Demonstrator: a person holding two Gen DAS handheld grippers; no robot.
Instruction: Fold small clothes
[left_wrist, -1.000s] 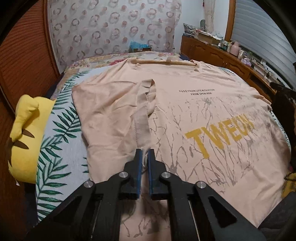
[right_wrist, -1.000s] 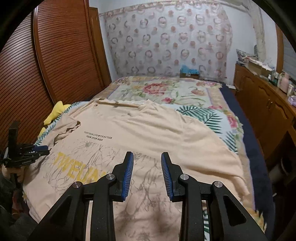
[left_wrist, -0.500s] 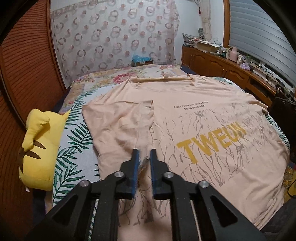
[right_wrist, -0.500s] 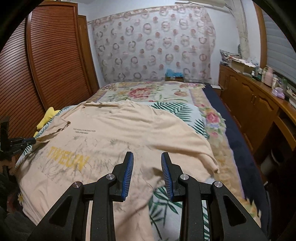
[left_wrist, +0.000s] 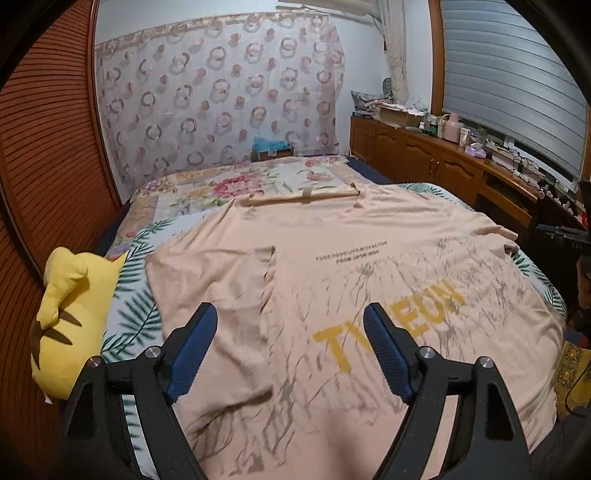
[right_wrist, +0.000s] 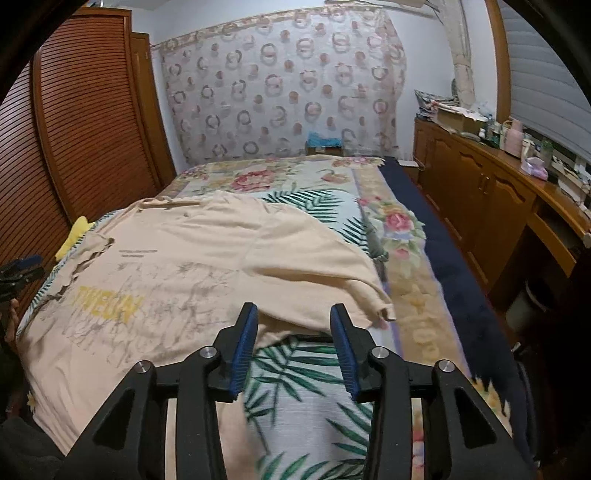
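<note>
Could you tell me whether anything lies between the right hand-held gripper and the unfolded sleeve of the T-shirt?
Nothing visible does. The right hand-held gripper stands open just short of the T-shirt, whose unfolded sleeve lies flat on the bedspread right ahead.

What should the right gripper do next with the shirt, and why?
Probably ease forward and close on the unfolded right sleeve. The right gripper is open just short of it, while the left sleeve already lies folded in and the left gripper has just opened.
</note>
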